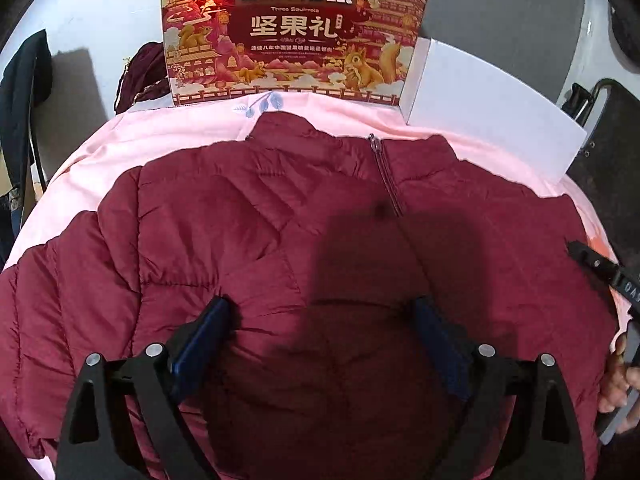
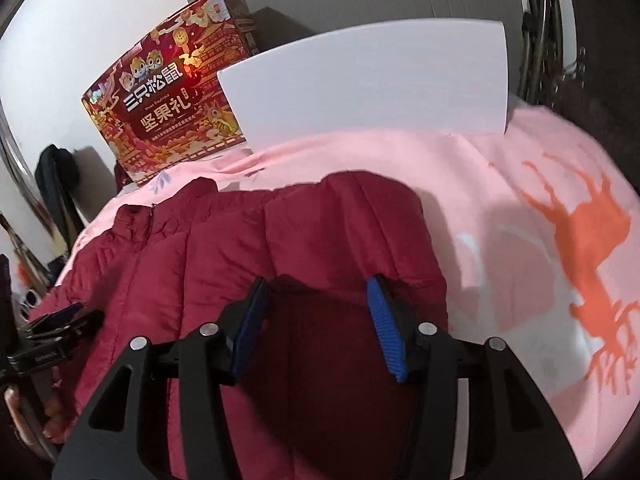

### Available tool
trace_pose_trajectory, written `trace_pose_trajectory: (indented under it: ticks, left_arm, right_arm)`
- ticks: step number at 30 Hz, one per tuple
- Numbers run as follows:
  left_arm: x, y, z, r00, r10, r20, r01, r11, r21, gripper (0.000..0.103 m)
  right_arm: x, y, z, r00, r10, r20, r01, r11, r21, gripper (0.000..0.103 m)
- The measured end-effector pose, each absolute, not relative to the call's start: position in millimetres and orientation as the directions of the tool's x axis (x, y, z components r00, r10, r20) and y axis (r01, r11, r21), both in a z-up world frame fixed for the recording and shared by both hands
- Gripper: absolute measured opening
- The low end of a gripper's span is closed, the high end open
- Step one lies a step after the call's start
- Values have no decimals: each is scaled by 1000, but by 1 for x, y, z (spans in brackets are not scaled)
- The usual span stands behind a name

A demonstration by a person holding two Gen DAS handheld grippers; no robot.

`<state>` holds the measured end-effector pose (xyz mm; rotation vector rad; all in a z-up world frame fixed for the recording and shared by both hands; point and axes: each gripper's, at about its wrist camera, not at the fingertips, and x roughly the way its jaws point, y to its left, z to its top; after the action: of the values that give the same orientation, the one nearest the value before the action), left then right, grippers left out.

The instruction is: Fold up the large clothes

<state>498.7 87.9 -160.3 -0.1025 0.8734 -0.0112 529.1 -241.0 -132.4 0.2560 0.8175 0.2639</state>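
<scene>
Lying zipped below the squirrel gift box (image 1: 296, 28), the maroon puffer jacket (image 1: 280, 240) looks soft, slippery; both spread-jawed grippers, left gripper (image 1: 324, 320) and right gripper (image 2: 316, 300), should pinch seams.

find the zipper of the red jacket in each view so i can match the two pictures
Left wrist view: the zipper runs down from the collar of the red jacket, just right of centre in the upper middle.
Right wrist view: the zipper sits at the far left by the collar, seen at a slant.
Shared landmark: the red gift box standing behind the collar.
</scene>
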Motion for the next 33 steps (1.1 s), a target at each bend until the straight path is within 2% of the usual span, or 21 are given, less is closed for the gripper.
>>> trace_pose_trajectory:
  ticks: [4,6,7,8,10,12,15,18,22,24,28,31,32,33]
  left_arm:
    - [492,88,-154,660,-21,-751,-41,997,-64,94]
    - [485,96,-145,680,33,-732,-97,994,-45,94]
    - [481,102,-140,688,59,-723,-129,991,-42,94]
    - [477,109,-136,696,58,-715,-143,988,-59,94]
    - [469,126,-127,713,31,-700,-166,978,-126,94]
    - [462,134,-116,730,36,-682,-182,973,-143,94]
    - [449,133,-94,765,43,-643,-171,975,-139,94]
    - [436,119,-77,794,35,-606,-131,985,-115,95]
    - [424,91,-74,797,22,-604,-63,997,-47,98]
    - [423,81,-81,785,29,-619,-47,999,-13,98]
    - [437,79,-111,727,39,-686,-53,999,1,98]
    - [458,90,-145,629,37,-776,-76,997,-14,100]
    - [465,95,-157,596,17,-803,-79,996,-37,100]
    - [470,100,-164,576,-15,-817,-82,994,-77,100]
  right_arm:
    - [522,-257,-129,678,329,-657,-100,927,361,51]
    - [524,-266,-126,697,265,-666,-31,939,342,51]
    - [522,-273,-126,705,225,-672,12,944,329,54]
    - [521,-282,-126,707,159,-689,90,946,310,68]
    - [517,-302,-125,710,98,-698,194,925,327,71]
    - [508,-317,-116,735,100,-671,228,895,383,71]
    - [488,-315,-83,811,91,-578,188,895,405,71]
    - [469,-290,-51,864,121,-489,75,928,364,72]
    - [444,-239,-27,879,215,-424,-112,961,255,81]
    - [439,-214,-28,860,265,-436,-190,959,209,82]
    - [451,-182,-52,786,310,-535,-265,951,163,82]
    - [474,-163,-90,697,258,-670,-275,958,83,85]
    - [488,-156,-117,627,220,-747,-290,956,38,91]
    - [492,-152,-132,595,216,-774,-304,952,32,93]
